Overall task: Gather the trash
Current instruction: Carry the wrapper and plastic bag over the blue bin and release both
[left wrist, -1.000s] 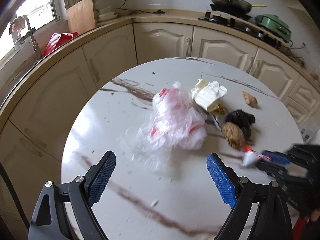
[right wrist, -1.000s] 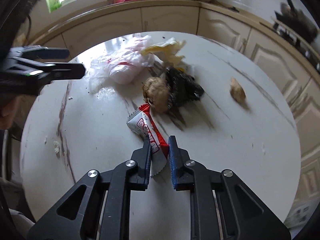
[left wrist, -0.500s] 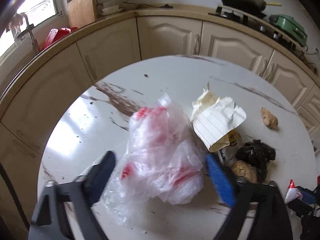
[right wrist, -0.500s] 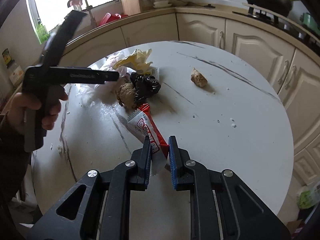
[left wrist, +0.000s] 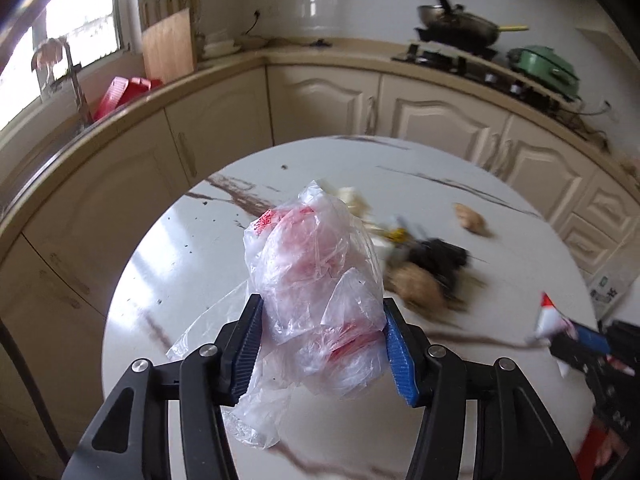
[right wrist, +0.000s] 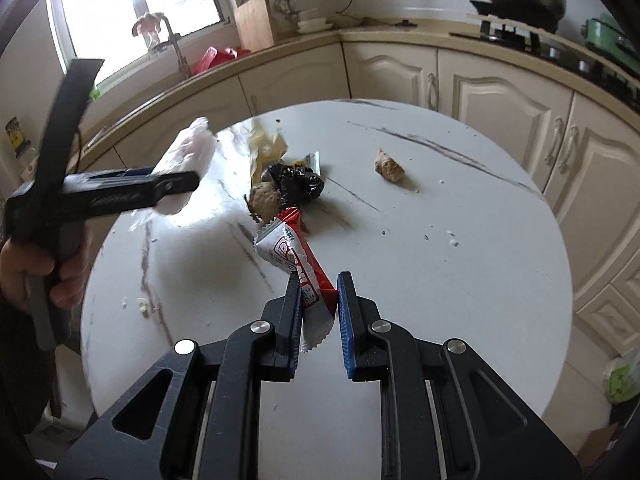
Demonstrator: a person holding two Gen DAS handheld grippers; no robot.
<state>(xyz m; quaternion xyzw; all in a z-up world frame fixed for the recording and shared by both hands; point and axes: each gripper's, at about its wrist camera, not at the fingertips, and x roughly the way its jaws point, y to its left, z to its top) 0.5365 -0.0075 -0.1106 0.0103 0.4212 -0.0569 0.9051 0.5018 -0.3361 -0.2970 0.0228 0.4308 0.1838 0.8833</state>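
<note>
A crumpled clear plastic bag (left wrist: pixel 316 280) with red print sits between the pads of my left gripper (left wrist: pixel 322 304). Its jaws are closing and both pads press into the bag. The right wrist view shows the bag (right wrist: pixel 188 152) held above the round white table (right wrist: pixel 440 280). My right gripper (right wrist: pixel 319 280) is shut on a red and white snack wrapper (right wrist: pixel 292 252), which sticks out over the table. On the tabletop lie a black crumpled bag (right wrist: pixel 296 184), a brown lump (right wrist: pixel 264 200), yellowish paper (right wrist: pixel 268 148) and a ginger-like piece (right wrist: pixel 390 168).
Cream cabinets and a curved counter (left wrist: pixel 320 46) ring the table. A wok (left wrist: pixel 460 26) and a green pot (left wrist: pixel 544 68) stand on the stove at the back right, a wooden board (left wrist: pixel 168 46) at the back left. A person's hand (right wrist: pixel 60 276) holds the left gripper.
My left gripper moved forward over the plastic bag, narrowed its jaws onto it and lifted it. The right gripper rose and drew back with the wrapper still in it.
</note>
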